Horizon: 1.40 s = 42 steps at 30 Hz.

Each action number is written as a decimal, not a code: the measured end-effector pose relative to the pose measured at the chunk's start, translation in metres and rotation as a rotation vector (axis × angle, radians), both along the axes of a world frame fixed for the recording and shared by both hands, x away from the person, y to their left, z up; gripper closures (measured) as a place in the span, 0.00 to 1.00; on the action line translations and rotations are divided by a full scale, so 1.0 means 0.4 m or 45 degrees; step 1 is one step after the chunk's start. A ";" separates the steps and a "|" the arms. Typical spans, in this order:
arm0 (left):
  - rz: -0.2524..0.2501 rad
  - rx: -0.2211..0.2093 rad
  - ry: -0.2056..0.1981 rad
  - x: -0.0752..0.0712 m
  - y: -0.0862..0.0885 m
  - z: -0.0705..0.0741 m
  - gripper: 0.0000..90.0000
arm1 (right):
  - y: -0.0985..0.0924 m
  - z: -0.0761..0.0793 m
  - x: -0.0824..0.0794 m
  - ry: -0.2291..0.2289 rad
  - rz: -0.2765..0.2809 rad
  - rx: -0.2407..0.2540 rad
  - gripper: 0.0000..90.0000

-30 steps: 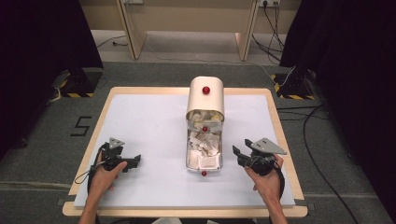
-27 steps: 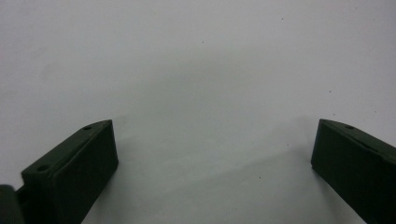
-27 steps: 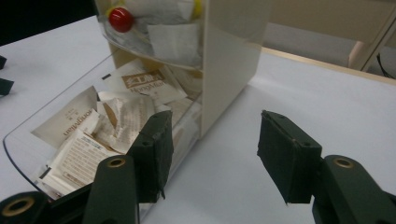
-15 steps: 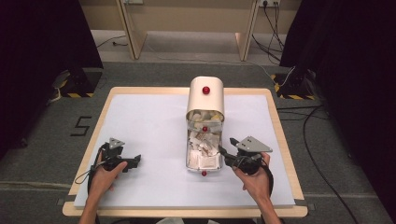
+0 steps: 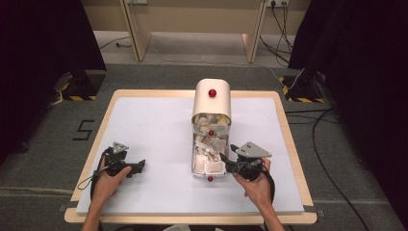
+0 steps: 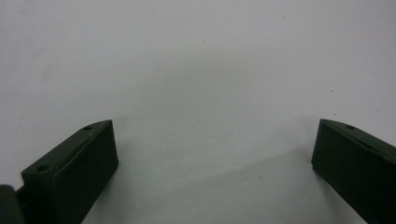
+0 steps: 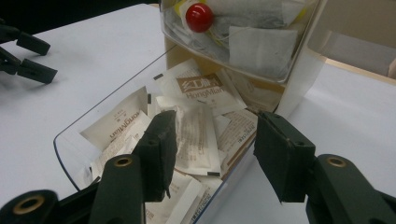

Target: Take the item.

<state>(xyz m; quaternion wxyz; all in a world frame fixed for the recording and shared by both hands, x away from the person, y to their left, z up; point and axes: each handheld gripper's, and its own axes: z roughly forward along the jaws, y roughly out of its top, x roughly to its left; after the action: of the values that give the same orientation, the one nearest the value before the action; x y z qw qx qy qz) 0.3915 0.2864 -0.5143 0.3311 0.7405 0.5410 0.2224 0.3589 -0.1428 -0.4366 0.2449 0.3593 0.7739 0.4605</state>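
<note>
Resting at 7 o'clock on the white tabletop (image 5: 154, 125): left gripper (image 5: 137, 167), held in the left hand (image 5: 107, 179), jaws released and spread wide over bare surface, gripping nothing. Reaching in at 5 o'clock: right gripper (image 5: 224, 160), held in the right hand (image 5: 255, 185), jaws parted and straddling the near right wall of the clear pulled-out drawer (image 7: 74, 154), one jaw hanging inside above the sachets, the other outside; not clenched on anything. Lying loose in that drawer: paper tea-bag sachets (image 7: 196, 88), one printed "HongMan", overlapping flat. Showing at the drawer's near end: a small red knob (image 5: 210, 178). Standing just beyond, at the table's centre toward 12 o'clock: cream dispenser box (image 5: 211, 98) with a rounded top, a second clear compartment (image 7: 243, 37) packed with white tea bags, a red knob (image 7: 200, 17) on its front and another (image 5: 211, 92) on top.
</note>
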 end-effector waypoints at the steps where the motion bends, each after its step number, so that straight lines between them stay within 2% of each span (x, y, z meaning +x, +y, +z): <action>1: 0.000 0.000 0.000 0.000 0.000 0.000 0.00 | 0.001 0.001 0.002 -0.003 0.002 0.002 0.55; 18: 0.000 0.002 0.000 0.000 0.000 0.000 0.00 | 0.032 -0.002 0.009 -0.006 0.036 -0.008 0.58; 24: 0.000 0.003 0.000 0.000 0.000 0.000 0.00 | 0.045 -0.009 0.012 0.001 0.057 -0.027 0.62; 32: 0.000 0.002 0.000 0.000 0.000 0.000 0.00 | 0.060 -0.043 0.037 0.050 0.068 -0.056 0.72; 42: 0.000 0.001 0.000 0.000 0.000 0.000 0.00 | 0.077 -0.046 0.041 0.068 0.077 -0.038 0.78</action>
<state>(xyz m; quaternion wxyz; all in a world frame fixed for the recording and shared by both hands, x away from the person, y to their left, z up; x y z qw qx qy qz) 0.3915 0.2863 -0.5144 0.3308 0.7406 0.5408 0.2228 0.3754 -0.1121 -0.4549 0.2154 0.3441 0.7975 0.4463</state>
